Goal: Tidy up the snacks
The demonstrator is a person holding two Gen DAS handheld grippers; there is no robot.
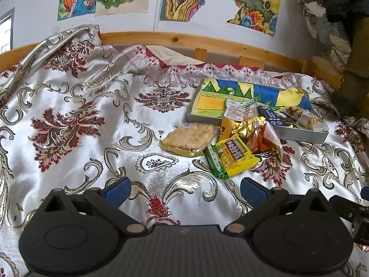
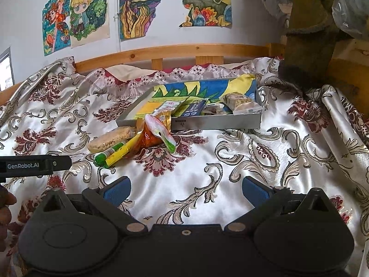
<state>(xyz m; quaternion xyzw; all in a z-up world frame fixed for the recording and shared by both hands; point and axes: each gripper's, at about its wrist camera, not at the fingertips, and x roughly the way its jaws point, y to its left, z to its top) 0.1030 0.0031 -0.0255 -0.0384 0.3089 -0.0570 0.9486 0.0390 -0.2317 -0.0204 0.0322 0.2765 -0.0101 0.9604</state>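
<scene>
Hovering over a satin bedspread (image 1: 69, 106), the left gripper (image 1: 184, 191) and right gripper (image 2: 185, 190) both have jaws spread, empty. At one o'clock, light, crinkly, slippery snack packets (image 1: 233, 154) lie beside a shallow tray (image 2: 219, 121); pinch their sealed edges.

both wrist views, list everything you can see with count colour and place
tray: 1, grey, colourful lining, far on the bed
granola bar: 1, clear wrap, in tray
dark blue packet: 1, in tray
rice cake: 1, beige, on cover left of the pile
yellow-green packet: 1, nearest of the pile
orange packet: 1, before the tray
gold packet: 1, against tray edge
bed cover: 1, white, red and gold floral
drawings: several, multicoloured, on wall
left gripper: open, black, blue pads
right gripper: open, black, blue pads
</scene>
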